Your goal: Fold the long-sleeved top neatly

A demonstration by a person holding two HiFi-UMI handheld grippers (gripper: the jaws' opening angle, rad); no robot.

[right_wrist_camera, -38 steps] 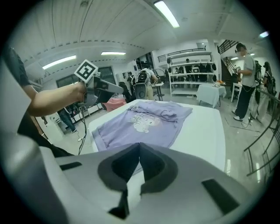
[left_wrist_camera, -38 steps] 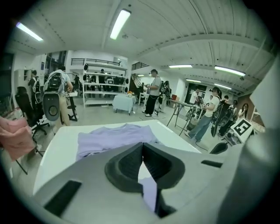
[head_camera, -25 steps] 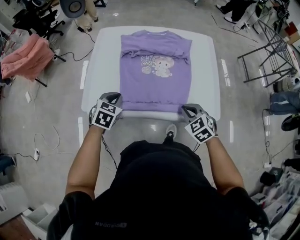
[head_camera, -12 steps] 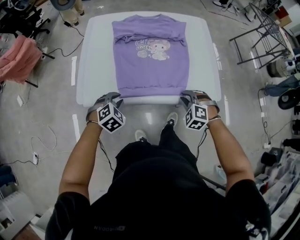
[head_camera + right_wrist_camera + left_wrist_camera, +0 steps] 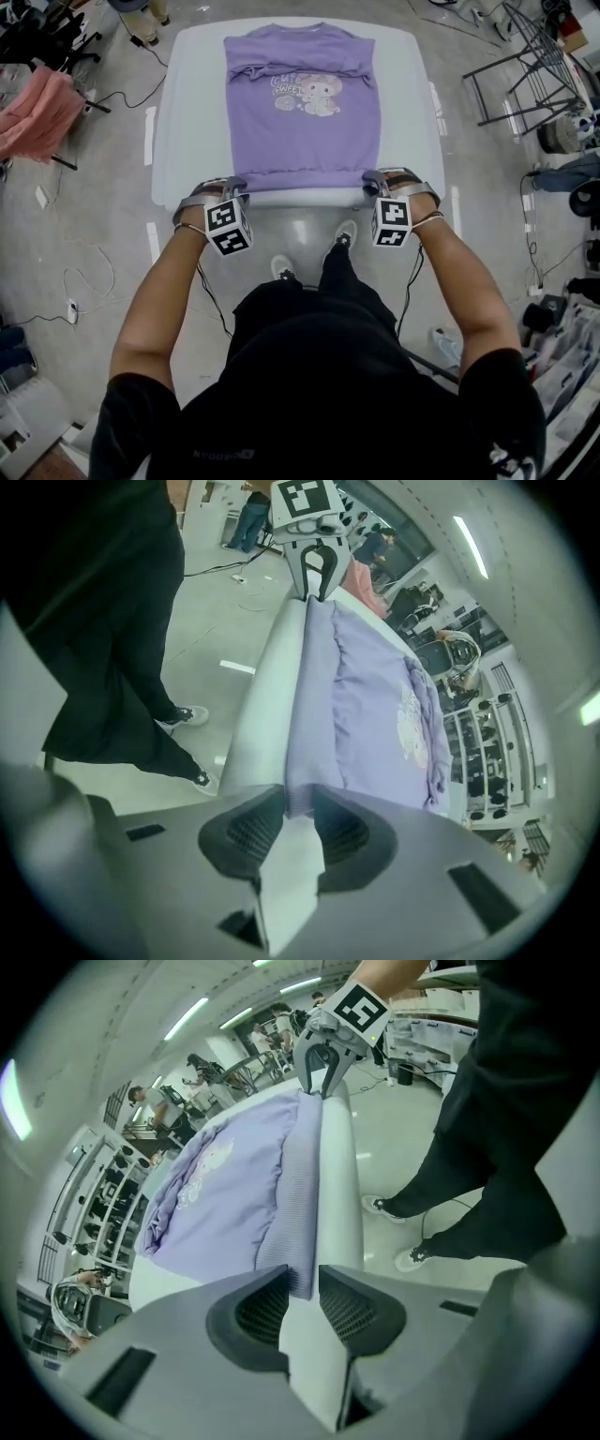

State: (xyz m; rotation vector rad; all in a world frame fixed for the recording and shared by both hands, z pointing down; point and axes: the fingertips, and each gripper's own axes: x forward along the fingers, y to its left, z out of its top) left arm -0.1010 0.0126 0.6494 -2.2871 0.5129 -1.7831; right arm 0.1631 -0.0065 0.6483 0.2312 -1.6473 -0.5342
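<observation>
Top [image 5: 302, 112] lies flat on the table [image 5: 187, 141] in the head view, with my left gripper [image 5: 229, 185] and right gripper [image 5: 373, 180] at its near hem corners. Only the left gripper view shows my jaws apart, just opening, the hem loose between them. The right gripper view shows the same.

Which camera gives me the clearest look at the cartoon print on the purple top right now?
The head view: it looks down on the whole cartoon print on the purple top, unobstructed. The left gripper view and the right gripper view show it only slantwise, squashed and faint.
</observation>
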